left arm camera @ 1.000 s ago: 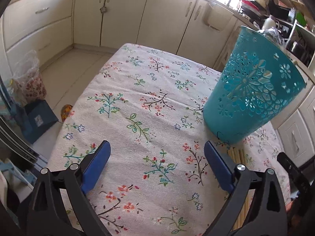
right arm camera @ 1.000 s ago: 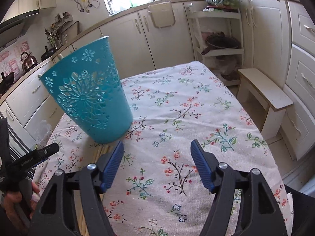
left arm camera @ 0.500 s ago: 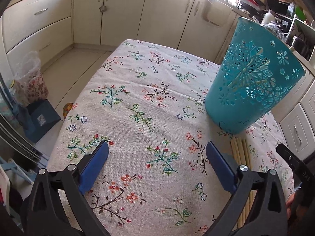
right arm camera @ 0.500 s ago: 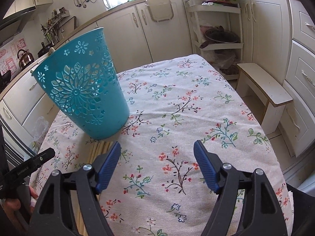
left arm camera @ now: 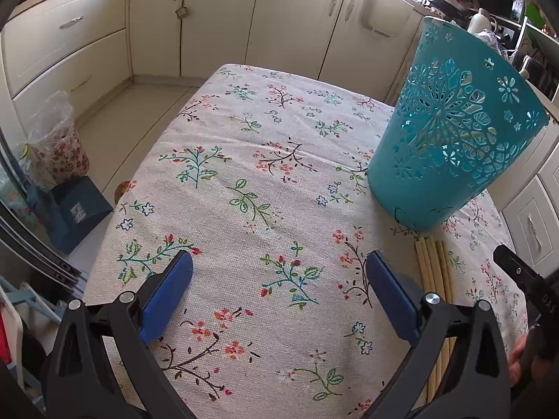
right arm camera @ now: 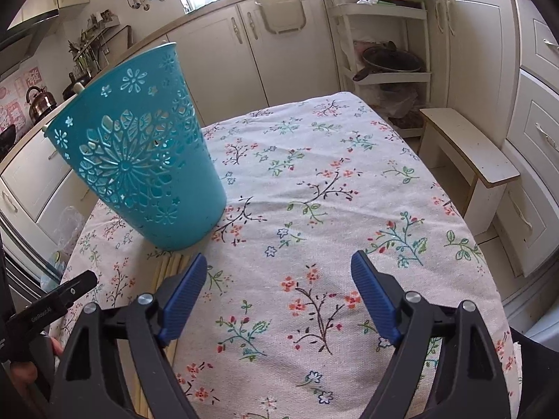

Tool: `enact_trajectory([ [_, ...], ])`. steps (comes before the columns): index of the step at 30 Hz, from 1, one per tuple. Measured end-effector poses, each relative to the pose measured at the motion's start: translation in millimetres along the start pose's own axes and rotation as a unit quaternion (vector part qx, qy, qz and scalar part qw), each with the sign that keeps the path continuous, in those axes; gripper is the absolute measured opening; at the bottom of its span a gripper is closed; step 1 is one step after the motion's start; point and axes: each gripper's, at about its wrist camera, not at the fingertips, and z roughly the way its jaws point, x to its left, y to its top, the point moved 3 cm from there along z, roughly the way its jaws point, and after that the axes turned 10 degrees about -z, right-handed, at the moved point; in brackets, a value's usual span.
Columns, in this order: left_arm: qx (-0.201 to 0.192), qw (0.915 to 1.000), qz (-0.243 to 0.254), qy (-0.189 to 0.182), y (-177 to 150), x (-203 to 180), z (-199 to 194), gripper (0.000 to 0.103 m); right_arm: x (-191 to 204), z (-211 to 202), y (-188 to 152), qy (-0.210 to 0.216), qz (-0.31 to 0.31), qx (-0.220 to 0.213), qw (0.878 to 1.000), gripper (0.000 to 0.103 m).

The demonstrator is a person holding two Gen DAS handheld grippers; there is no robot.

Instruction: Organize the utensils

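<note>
Hovering with both the left gripper (left arm camera: 279, 282) and right gripper (right arm camera: 276, 281) spread and empty, the right's jaws just widened, I see chopsticks (left arm camera: 431, 265) lying at lower right beside the teal basket (left arm camera: 454, 139), none visibly stowed.

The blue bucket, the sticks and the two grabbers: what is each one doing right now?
Teal basket: upright on the tablecloth; inside not visible.
Wooden chopsticks: flat in a bundle on the tablecloth, tips by the basket's base, not held.
Left gripper: open, nothing between its jaws.
Right gripper: open, jaws have just been opening, nothing between them.
Tablecloth: spread over the table.
</note>
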Motion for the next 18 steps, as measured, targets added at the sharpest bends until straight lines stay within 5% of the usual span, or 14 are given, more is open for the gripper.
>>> enact_trajectory([
  [18,0.004,0.9998,0.014,0.016,-1.4,-4.7,2.9,0.095,-5.1,4.5,-1.4,0.014,0.019,0.011,1.000,0.088],
])
